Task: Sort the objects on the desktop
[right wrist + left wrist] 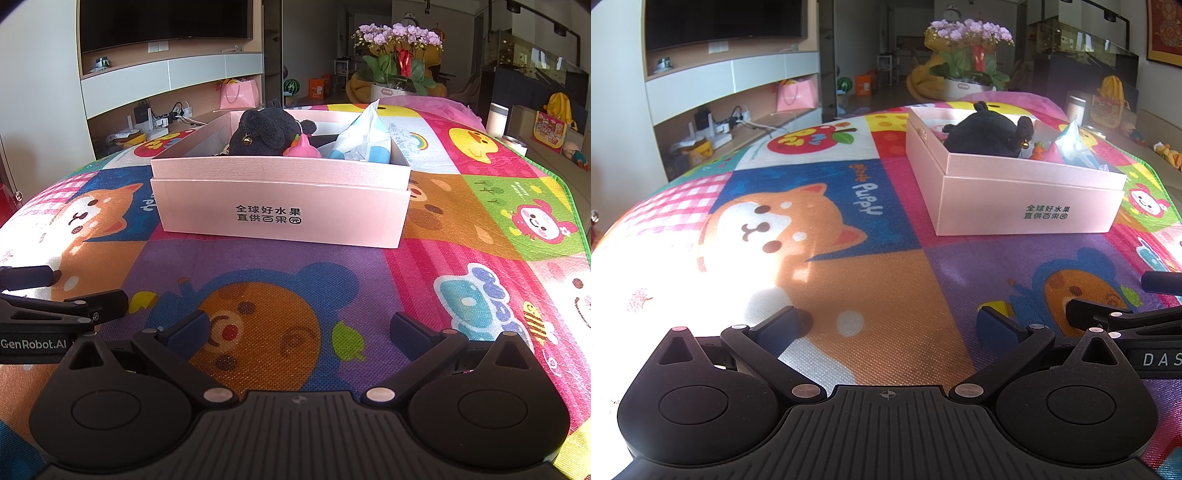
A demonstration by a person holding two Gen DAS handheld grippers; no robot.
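My left hand-held gripper (892, 326) hangs low over the colourful cartoon mat (820, 229) that covers the bench, its jaws spread wide with nothing between them. My right hand-held gripper (299, 330) sits just beside it, equally agape and empty, over the orange bear print.

Ahead of both sits the pink box (280, 206), straight in front of my right hand-held gripper and off to the forward right of my left one. It is the collecting place: inside it lie a black plush toy (264, 134), a small pink toy (303, 149) leaning against the plush, and a blue-and-white packet (364, 138) propped upright at the box's right end. From the left view a tiny orange carrot-like piece (1038, 150) shows between plush and packet.

I see no loose object on the mat near either hand-held gripper, so I judge the sorting is done or nearly so; both rest low, side by side and apart from the box, which looks like a parked pose rather than a reach.
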